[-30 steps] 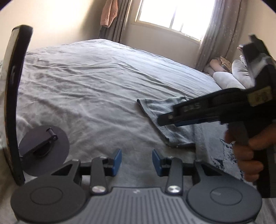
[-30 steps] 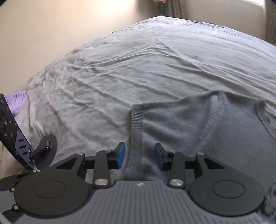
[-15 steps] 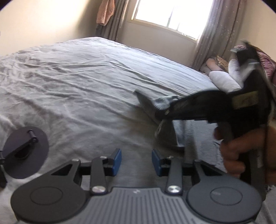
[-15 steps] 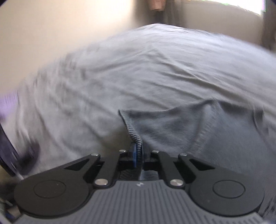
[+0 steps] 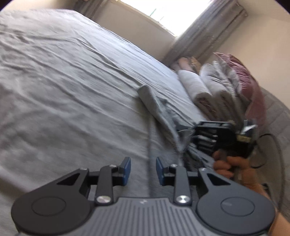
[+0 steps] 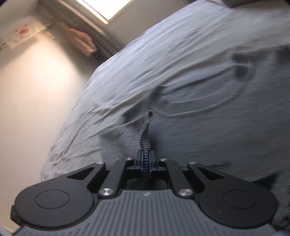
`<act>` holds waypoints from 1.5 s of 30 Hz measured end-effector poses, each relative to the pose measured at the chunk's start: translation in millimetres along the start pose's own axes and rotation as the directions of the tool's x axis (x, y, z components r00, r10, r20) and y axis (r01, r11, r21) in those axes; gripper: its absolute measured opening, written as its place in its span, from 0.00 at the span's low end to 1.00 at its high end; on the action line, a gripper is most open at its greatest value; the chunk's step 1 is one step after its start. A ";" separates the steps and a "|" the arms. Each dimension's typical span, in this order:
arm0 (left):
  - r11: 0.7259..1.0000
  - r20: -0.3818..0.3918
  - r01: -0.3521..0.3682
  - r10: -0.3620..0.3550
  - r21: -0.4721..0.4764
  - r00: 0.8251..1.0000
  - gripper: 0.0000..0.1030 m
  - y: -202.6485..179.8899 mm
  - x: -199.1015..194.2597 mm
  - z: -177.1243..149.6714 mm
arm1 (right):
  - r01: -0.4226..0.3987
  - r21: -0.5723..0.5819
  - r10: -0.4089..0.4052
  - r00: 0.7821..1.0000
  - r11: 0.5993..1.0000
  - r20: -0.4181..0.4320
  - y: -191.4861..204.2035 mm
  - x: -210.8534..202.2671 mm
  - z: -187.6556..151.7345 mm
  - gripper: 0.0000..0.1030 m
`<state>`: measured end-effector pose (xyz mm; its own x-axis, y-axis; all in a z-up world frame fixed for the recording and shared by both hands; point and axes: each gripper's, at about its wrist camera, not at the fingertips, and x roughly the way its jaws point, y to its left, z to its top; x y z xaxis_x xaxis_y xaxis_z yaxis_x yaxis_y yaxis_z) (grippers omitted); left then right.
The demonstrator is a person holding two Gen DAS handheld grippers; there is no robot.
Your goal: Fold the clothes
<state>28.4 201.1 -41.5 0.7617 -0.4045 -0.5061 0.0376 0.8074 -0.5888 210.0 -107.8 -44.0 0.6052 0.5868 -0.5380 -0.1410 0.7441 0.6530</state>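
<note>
Right gripper [image 6: 145, 164]: jaws pressed together on the ribbed edge of a grey knitted sweater [image 6: 226, 130], the edge standing up in a narrow ridge that runs forward from between the fingertips. Sweater body spreads to the right of that ridge, its neckline [image 6: 203, 107] lying as a curved band beyond the jaws; the picture is blurred. Left gripper [image 5: 143, 170]: jaws apart, nothing between the blue pads [image 5: 126, 169] except a thin fabric edge lying on the bed below, running forward through the gap; whether it touches them cannot be told. Ahead and to the right in the left view, a folded strip of the sweater [image 5: 154, 103] rises from the bed toward the right gripper [image 5: 186, 130], which a hand [image 5: 230, 167] holds. Grey bed sheet [image 5: 63, 81], wrinkled, under everything. Farther off: pillows [image 5: 197, 85] stacked at the bed's far side, curtain [image 5: 203, 30], bright window [image 5: 163, 9], and a pink cloth [image 6: 83, 41] hanging by the wall.
</note>
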 end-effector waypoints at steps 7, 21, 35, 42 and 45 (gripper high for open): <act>0.986 -0.075 0.087 -0.076 0.145 0.994 0.29 -25.7 9.5 -11.1 | -0.015 0.019 0.015 1.000 1.000 0.000 -1.2 1.7 -4.1 0.06; 0.962 -0.105 -0.003 0.033 0.274 0.994 0.04 -34.1 -2.6 -27.1 | -0.038 -0.039 0.038 0.999 0.999 0.003 20.8 2.7 1.7 0.07; 0.974 0.001 -0.221 0.221 0.049 0.975 0.03 8.9 -35.9 -21.8 | -0.189 -0.263 0.173 0.982 0.946 -0.082 138.7 77.2 -3.2 0.07; 0.970 -0.015 -0.239 0.240 0.041 0.971 0.03 8.5 -38.4 -23.0 | -0.182 -0.412 0.112 0.976 0.893 -0.188 175.3 128.9 -41.2 0.07; 0.969 -0.021 -0.245 0.246 0.043 0.969 0.03 7.9 -39.1 -23.8 | -0.172 -0.476 0.077 0.974 0.863 -0.212 181.1 135.2 -58.5 0.07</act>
<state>-16.4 213.0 -41.3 0.7341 -0.2021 -0.6483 -0.1222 0.8998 -0.4188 220.4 125.0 -29.6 0.4124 0.6967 -0.5870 -0.5985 0.6930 0.4021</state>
